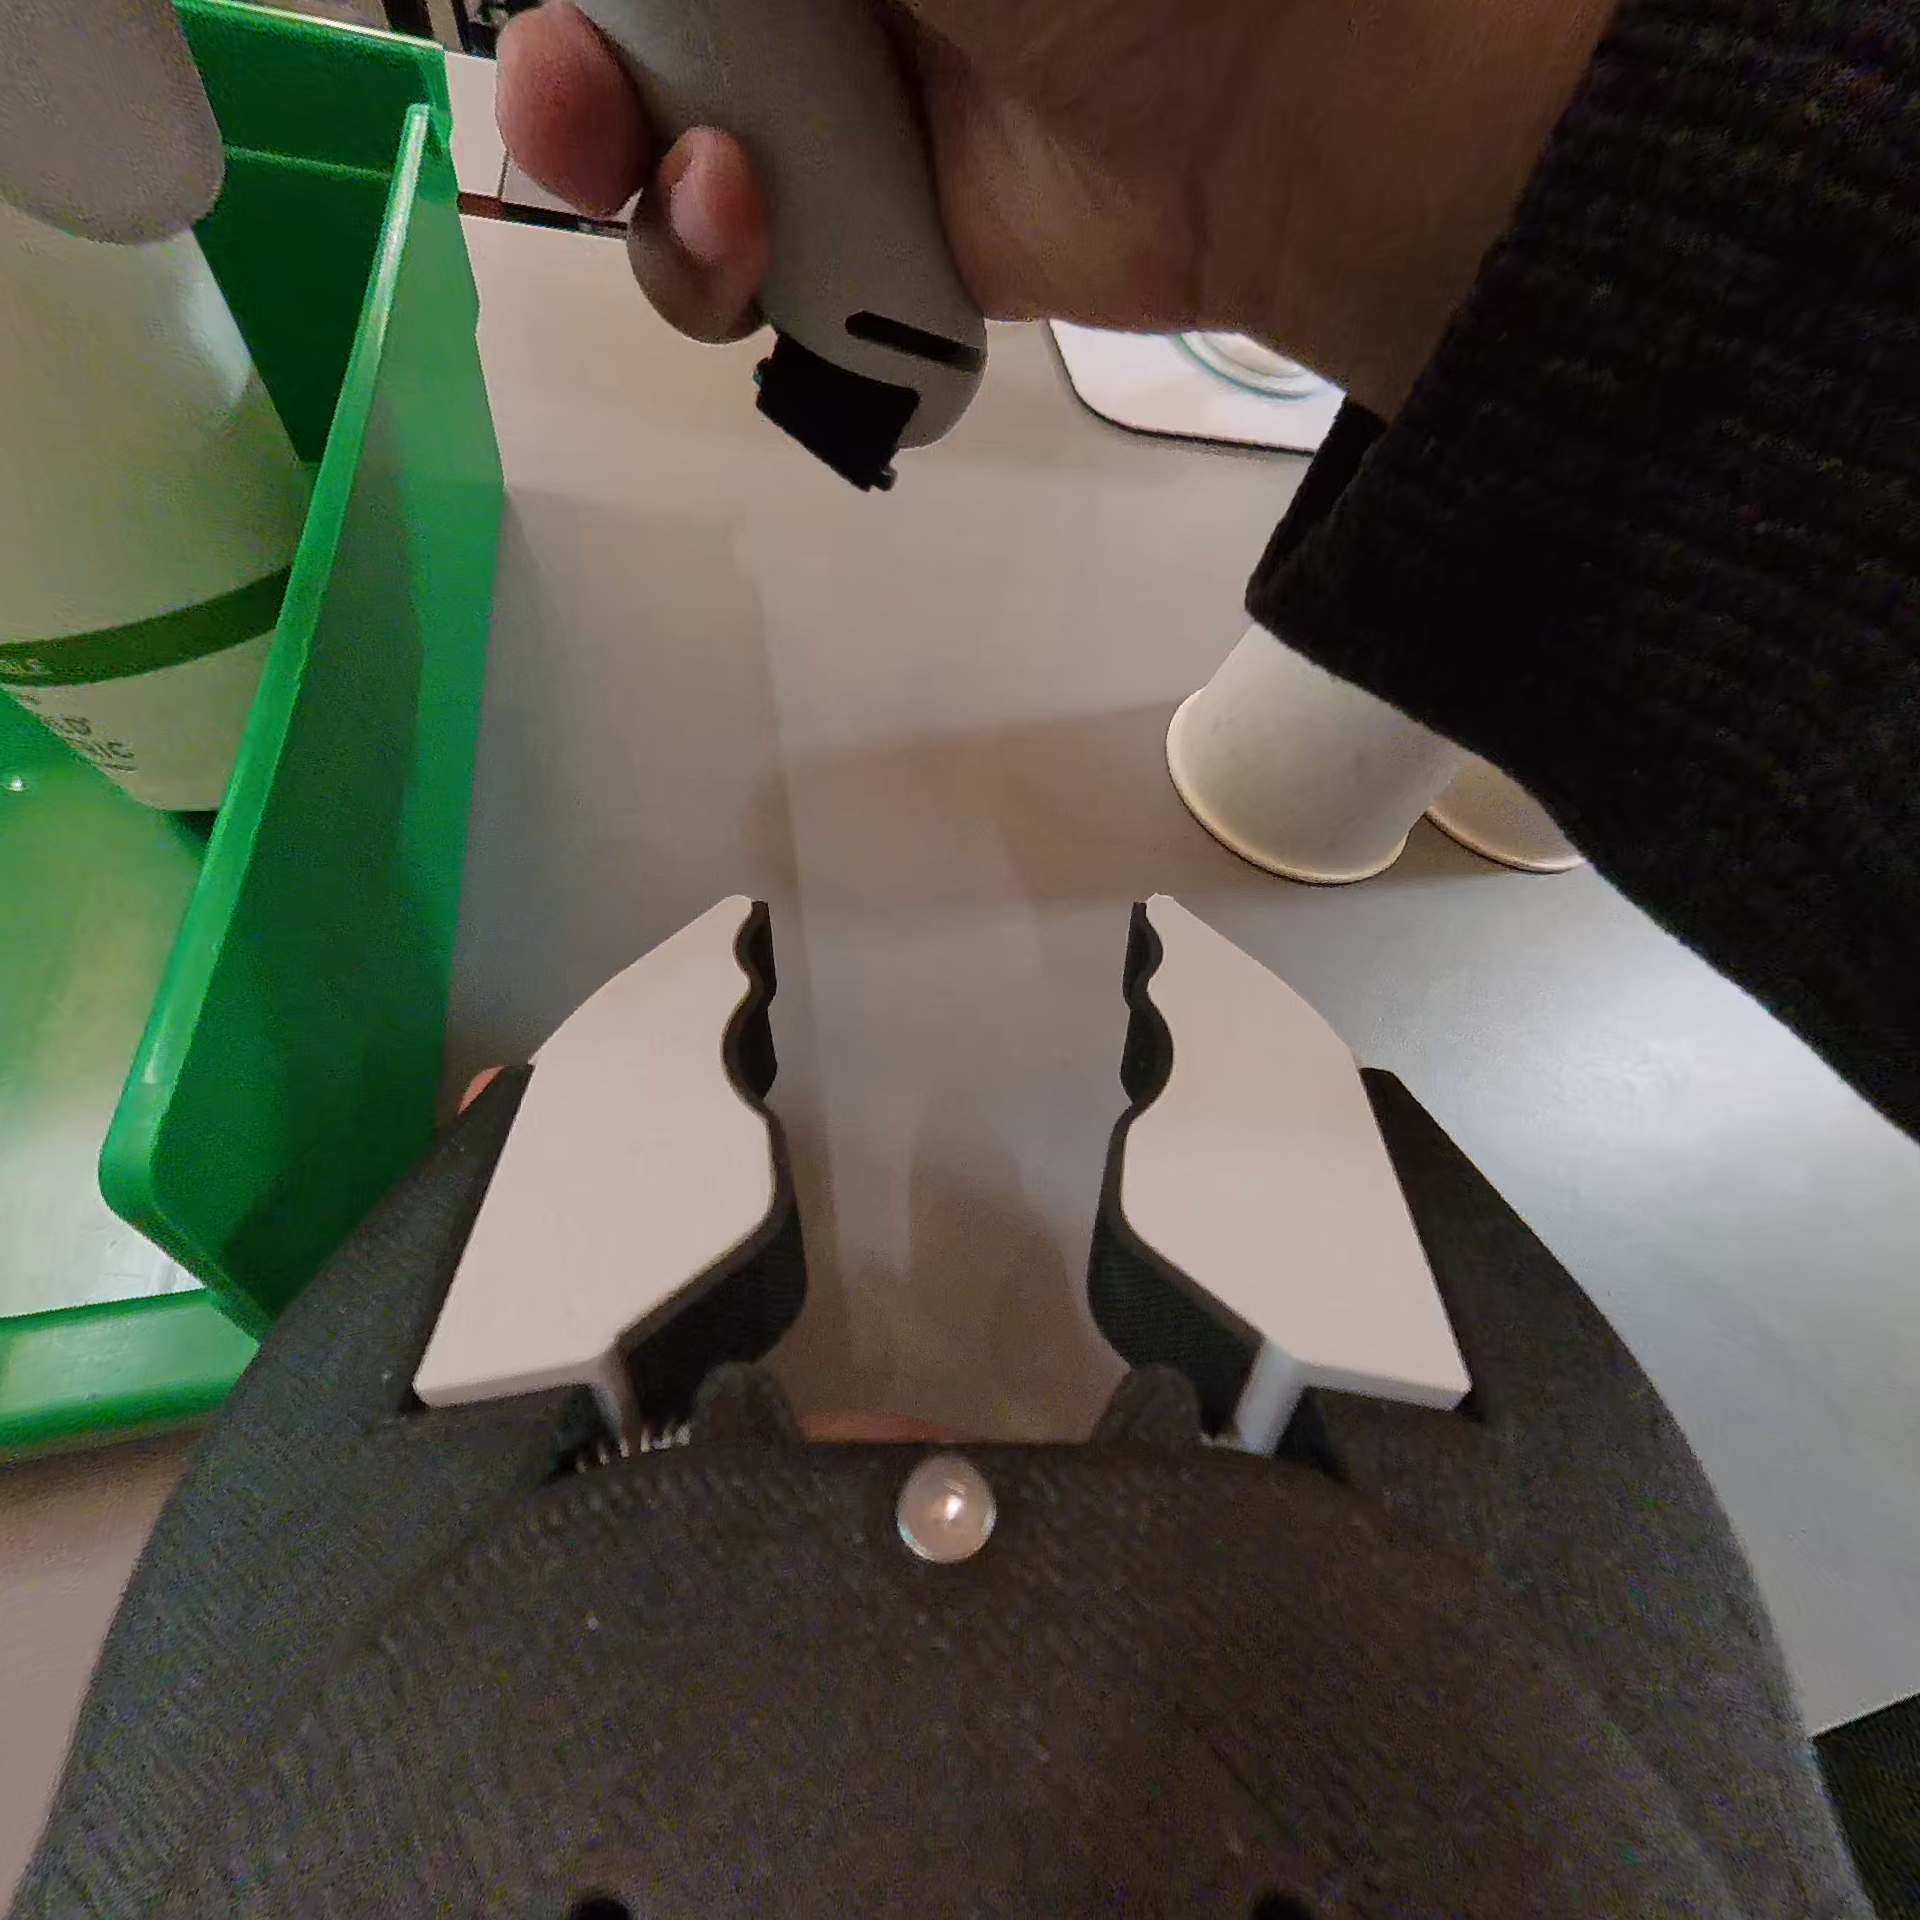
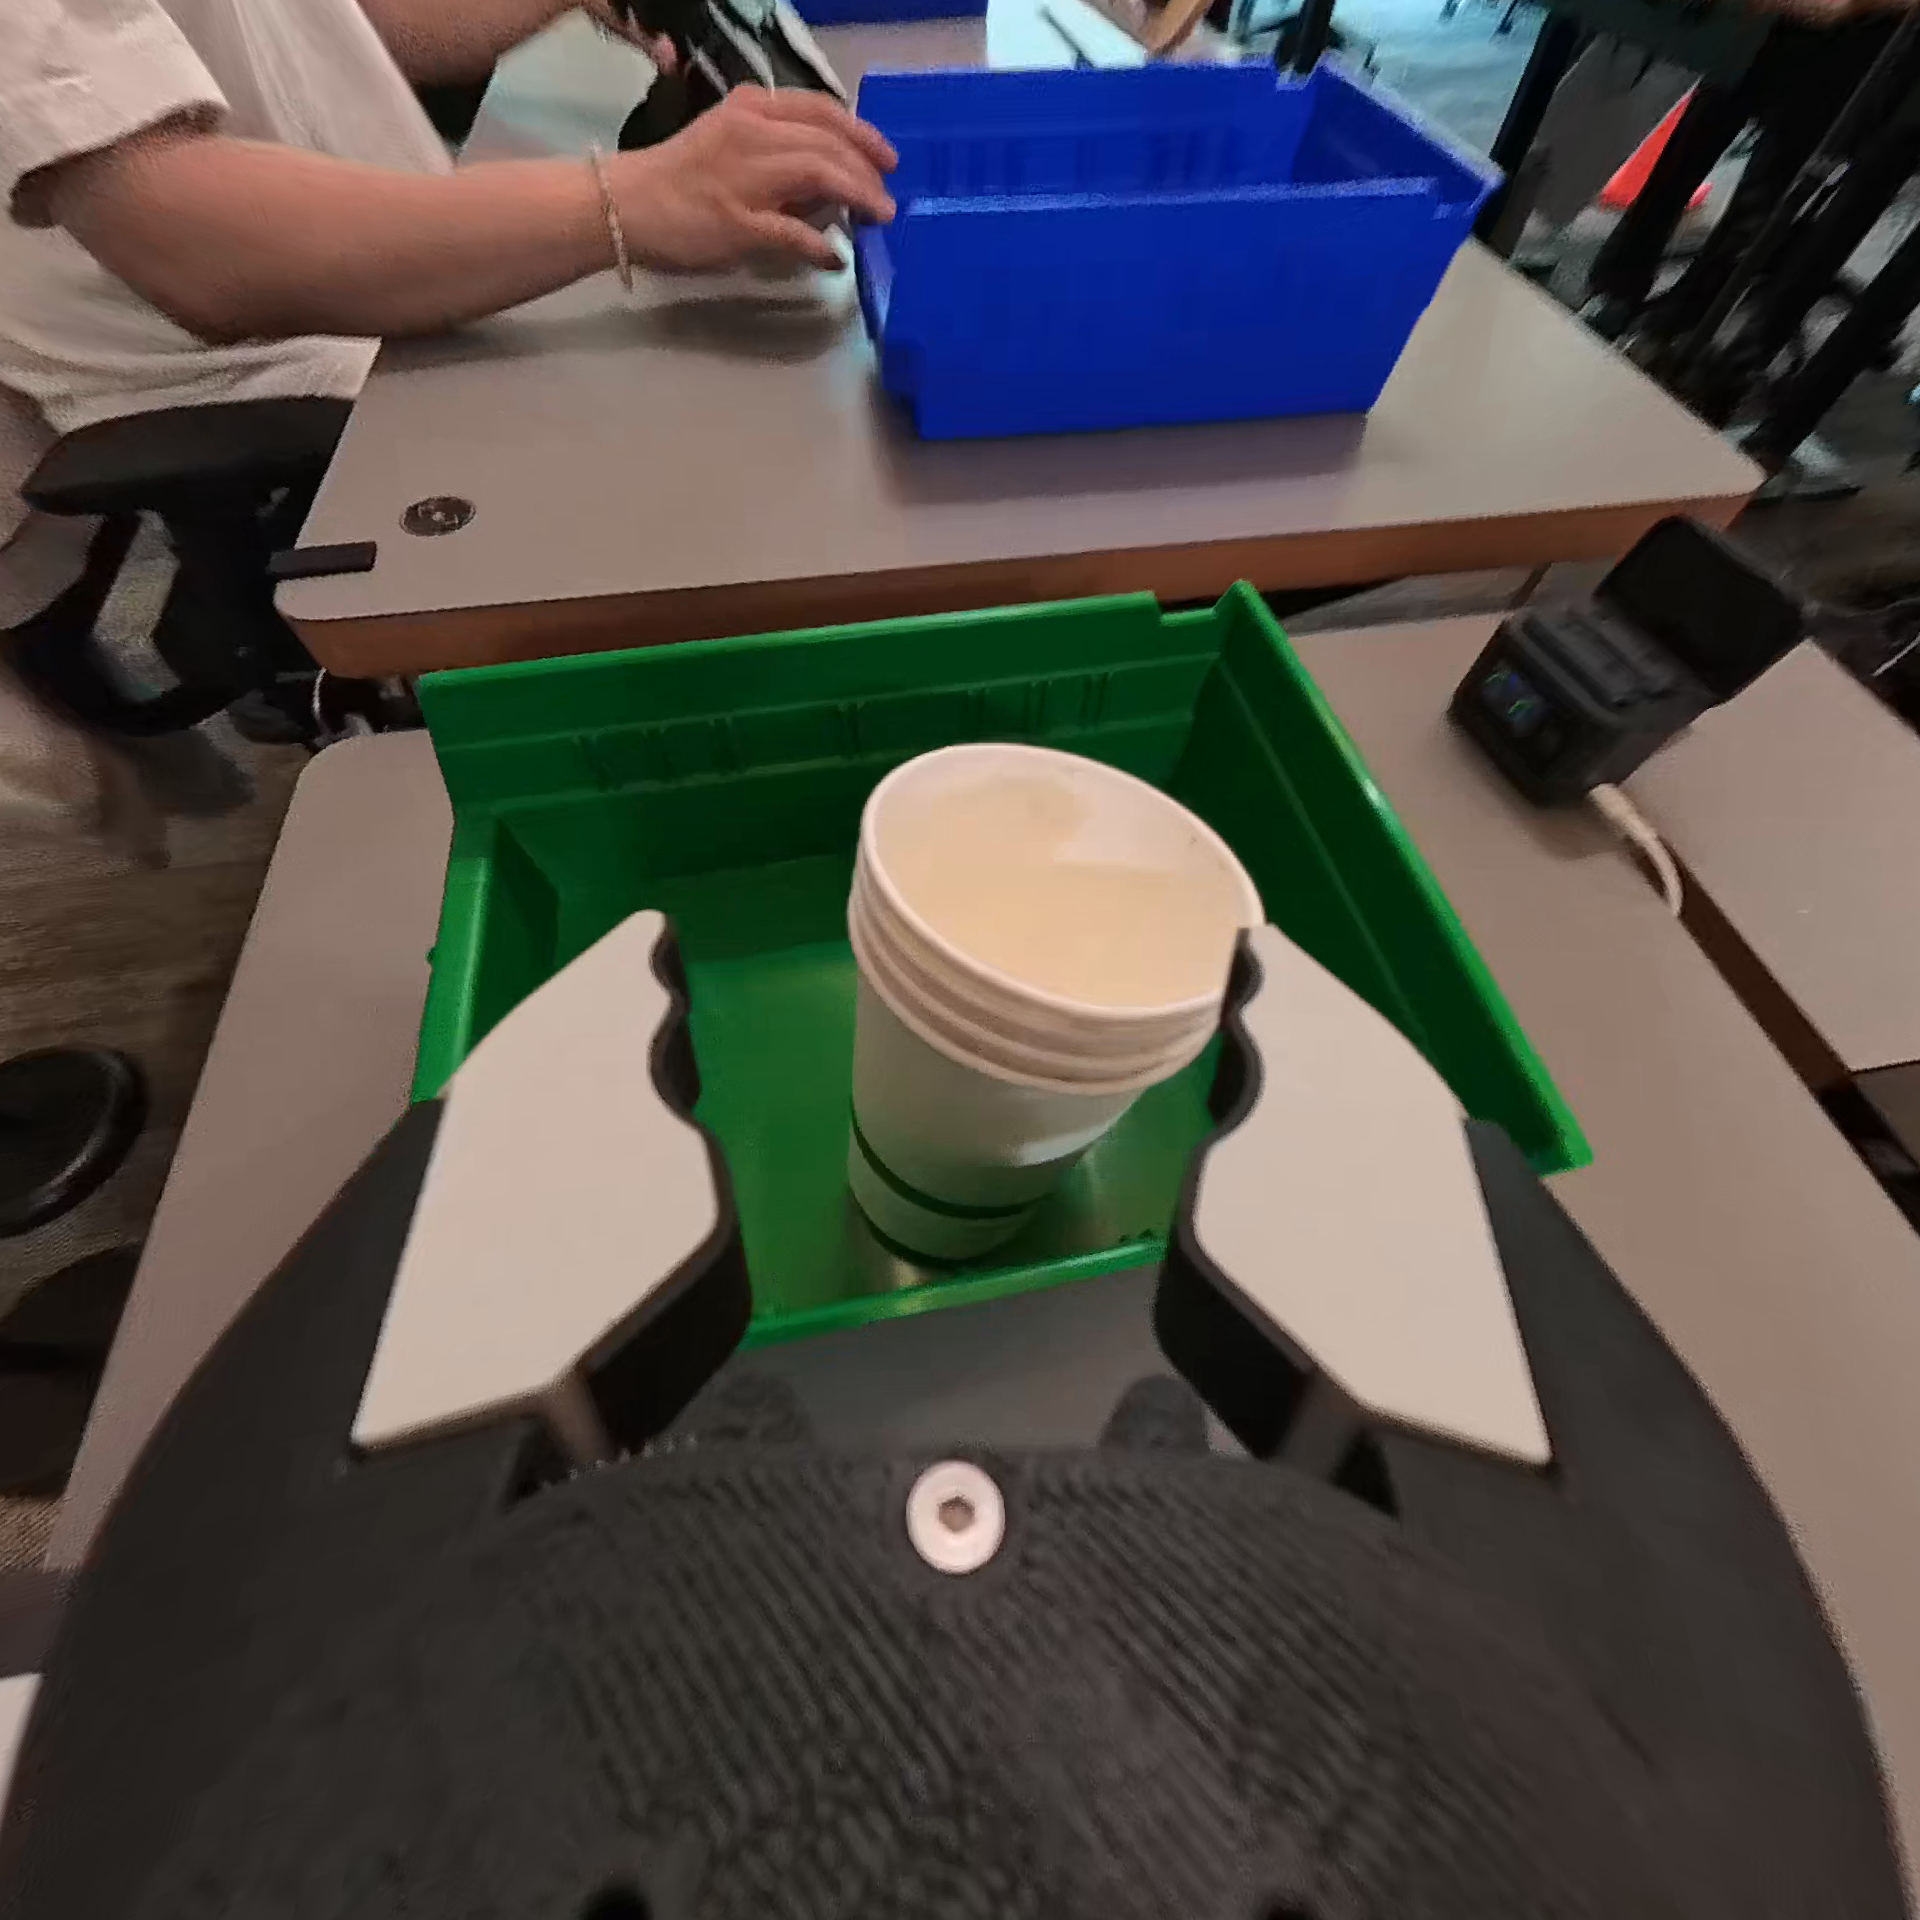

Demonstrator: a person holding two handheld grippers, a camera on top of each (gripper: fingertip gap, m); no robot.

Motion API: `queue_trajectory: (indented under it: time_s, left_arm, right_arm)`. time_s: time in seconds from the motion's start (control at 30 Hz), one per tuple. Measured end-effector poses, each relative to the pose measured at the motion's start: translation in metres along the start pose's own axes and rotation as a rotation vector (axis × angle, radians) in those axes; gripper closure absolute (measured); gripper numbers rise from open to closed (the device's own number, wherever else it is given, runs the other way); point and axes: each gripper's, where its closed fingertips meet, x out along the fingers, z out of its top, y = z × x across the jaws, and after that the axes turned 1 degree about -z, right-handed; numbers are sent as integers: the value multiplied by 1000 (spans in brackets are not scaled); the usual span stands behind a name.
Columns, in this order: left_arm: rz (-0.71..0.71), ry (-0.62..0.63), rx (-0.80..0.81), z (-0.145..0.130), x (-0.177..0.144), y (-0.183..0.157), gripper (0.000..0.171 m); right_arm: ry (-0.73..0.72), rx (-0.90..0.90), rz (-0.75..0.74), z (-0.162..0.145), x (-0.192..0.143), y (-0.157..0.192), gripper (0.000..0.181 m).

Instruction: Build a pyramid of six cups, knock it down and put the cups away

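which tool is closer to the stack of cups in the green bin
Right. The right tool hovers open at the stack of cups, one finger by its rim. The left tool is open outside the green bin, over bare table.

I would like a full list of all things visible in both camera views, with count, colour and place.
green bin: one, green, on the near grey table
stack of paper cups: one, white with green bands, tilted inside the green bin
upside-down cups: two, white, on the table right of the left gripper
blue bin: one, blue, on the far table
black device: one, black, right of the green bin
other person's hand: one, beside the blue bin
left gripper: open, over bare table
right gripper: open, above the green bin
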Motion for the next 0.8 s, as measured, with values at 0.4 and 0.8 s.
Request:
queue_trajectory:
  time_s: [0.4, 0.8]
  left_arm:
    - [-2, 3, -8, 0, 0, 1, 105]
    - [1, 8, -4, -1, 1, 1, 106]
  right_arm:
    - [102, -61, 13, -28, 16, 3, 73]
    - [104, -95, 41, -23, 19, 11, 74]
